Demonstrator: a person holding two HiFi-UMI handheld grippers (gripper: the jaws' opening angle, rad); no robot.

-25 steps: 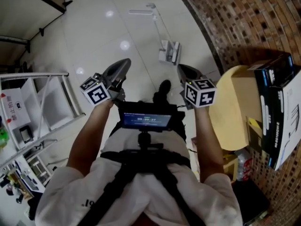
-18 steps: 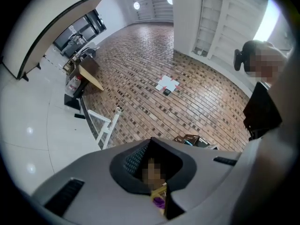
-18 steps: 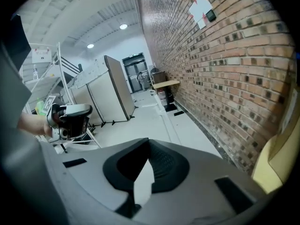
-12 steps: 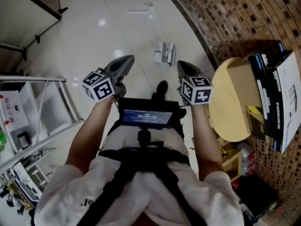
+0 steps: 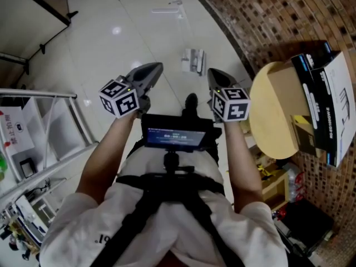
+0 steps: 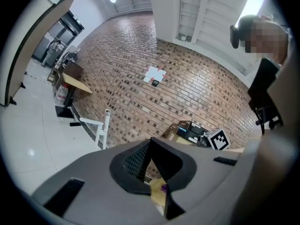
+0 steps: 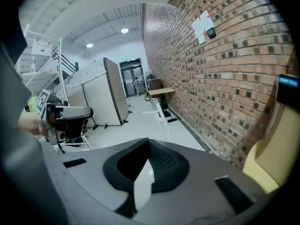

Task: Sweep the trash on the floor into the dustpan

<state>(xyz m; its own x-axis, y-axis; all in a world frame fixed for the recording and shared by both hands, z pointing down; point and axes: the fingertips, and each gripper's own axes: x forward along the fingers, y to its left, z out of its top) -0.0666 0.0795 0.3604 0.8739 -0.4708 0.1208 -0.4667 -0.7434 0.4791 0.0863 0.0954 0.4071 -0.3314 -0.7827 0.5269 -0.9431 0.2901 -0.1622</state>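
Observation:
In the head view, a white dustpan-like thing (image 5: 193, 61) stands on the pale tiled floor close to the brick wall, and a long white handle (image 5: 167, 8) lies farther off. I can make out no trash. My left gripper (image 5: 156, 67) and my right gripper (image 5: 212, 74) are held side by side at waist height, both pointing toward that thing and well short of it. The jaws of each are shut with nothing between them, as the left gripper view (image 6: 150, 142) and the right gripper view (image 7: 149, 147) confirm. The right gripper view shows the left gripper (image 7: 63, 116) off to its left.
A round yellow table (image 5: 271, 118) with dark and white boxes (image 5: 328, 102) stands at the right against the curved brick wall (image 5: 261, 15). White ladder-like shelving (image 5: 53, 129) stands at the left. A shoe (image 5: 191, 101) shows between the grippers. A white stand (image 6: 101, 128) leans by the wall.
Both grippers have shifted a little forward and up in the head view, and the left one has rolled somewhat. Both stay shut and empty.

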